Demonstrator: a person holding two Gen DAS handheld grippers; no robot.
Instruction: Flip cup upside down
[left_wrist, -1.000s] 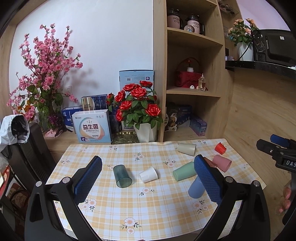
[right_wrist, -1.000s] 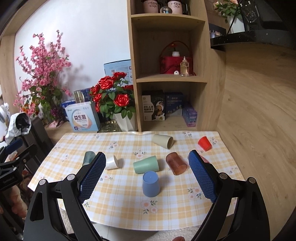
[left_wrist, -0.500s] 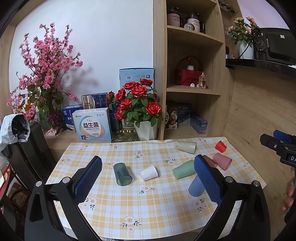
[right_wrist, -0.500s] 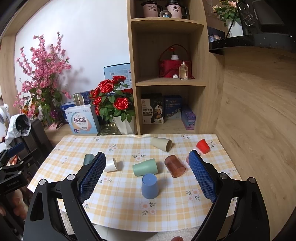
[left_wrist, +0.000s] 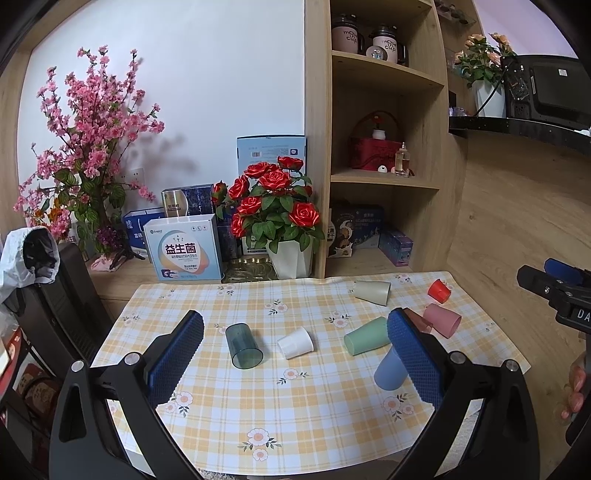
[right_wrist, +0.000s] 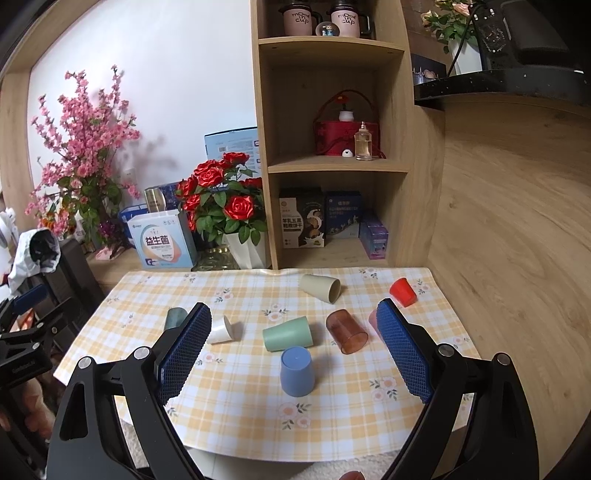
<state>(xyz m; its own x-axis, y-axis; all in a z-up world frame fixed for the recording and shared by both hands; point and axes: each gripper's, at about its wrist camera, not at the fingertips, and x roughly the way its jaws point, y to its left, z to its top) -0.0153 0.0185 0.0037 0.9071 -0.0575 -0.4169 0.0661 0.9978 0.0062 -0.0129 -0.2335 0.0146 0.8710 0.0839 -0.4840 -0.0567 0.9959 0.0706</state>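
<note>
Several plastic cups sit on a checked tablecloth (right_wrist: 240, 398). A blue cup (right_wrist: 296, 371) stands upside down near the front. A green cup (right_wrist: 288, 334), a brown see-through cup (right_wrist: 347, 331), a beige cup (right_wrist: 320, 288), a white cup (right_wrist: 220, 329) and a teal see-through cup (left_wrist: 242, 345) lie on their sides. A red cup (right_wrist: 403, 291) stands upside down at the far right; a pink cup (left_wrist: 442, 319) lies beside it. My left gripper (left_wrist: 291, 360) and right gripper (right_wrist: 293, 352) are both open, empty and held above the table's front.
A vase of red roses (left_wrist: 279, 221), boxes (left_wrist: 184, 249) and a wooden shelf unit (right_wrist: 332, 147) stand behind the table. A dark chair with white cloth (left_wrist: 40, 280) is at the left. A wooden wall (right_wrist: 517, 240) bounds the right side.
Both grippers have risen and drawn back a little from the table. The cups have not moved.
</note>
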